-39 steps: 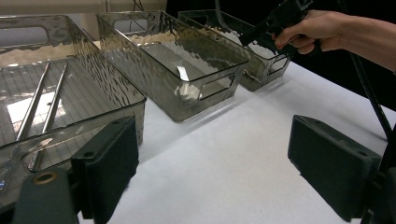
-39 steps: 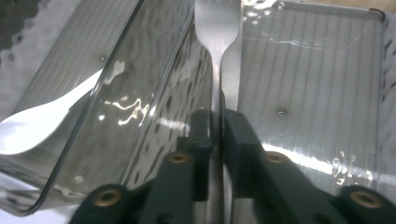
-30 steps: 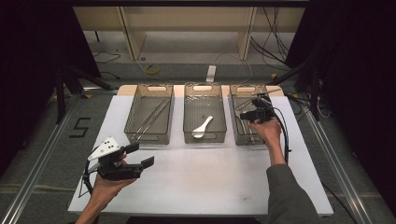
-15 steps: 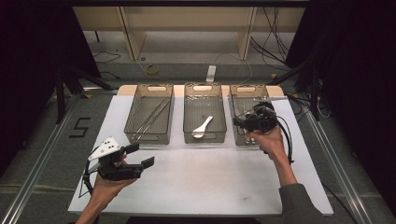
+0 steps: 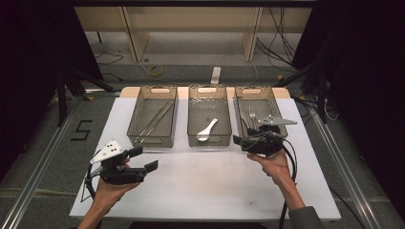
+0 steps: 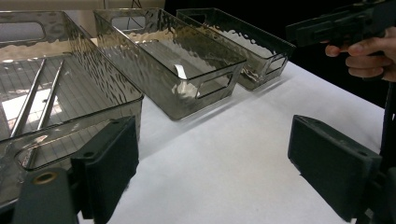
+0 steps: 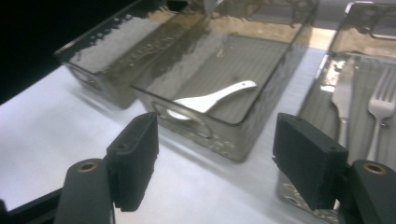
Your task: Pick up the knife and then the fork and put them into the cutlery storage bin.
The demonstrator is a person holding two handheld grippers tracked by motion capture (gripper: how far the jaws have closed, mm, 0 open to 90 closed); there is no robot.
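Observation:
Three smoky clear bins stand in a row at the back of the white table. The left bin (image 5: 153, 117) holds two metal chopsticks (image 5: 154, 121), the middle bin (image 5: 208, 114) a white spoon (image 5: 207, 130), and the right bin (image 5: 258, 107) forks (image 7: 382, 108). My right gripper (image 5: 243, 137) hovers at the right bin's near end, pointing left. Its jaws have just been opening and stand open with nothing between them. The right gripper (image 7: 222, 158) looks at the spoon (image 7: 210, 100). My left gripper (image 5: 143, 159) is open and empty over the table's front left, also seen as left gripper (image 6: 219, 163).
Bare white table (image 5: 205, 186) stretches between the bins and the front edge. Metal rails run along both sides of the table. A shelf frame and cables lie on the floor beyond the bins.
The right gripper has drawn back from above the right bin toward the near side, and its jaws have spread wider. The left gripper has stayed where it was.

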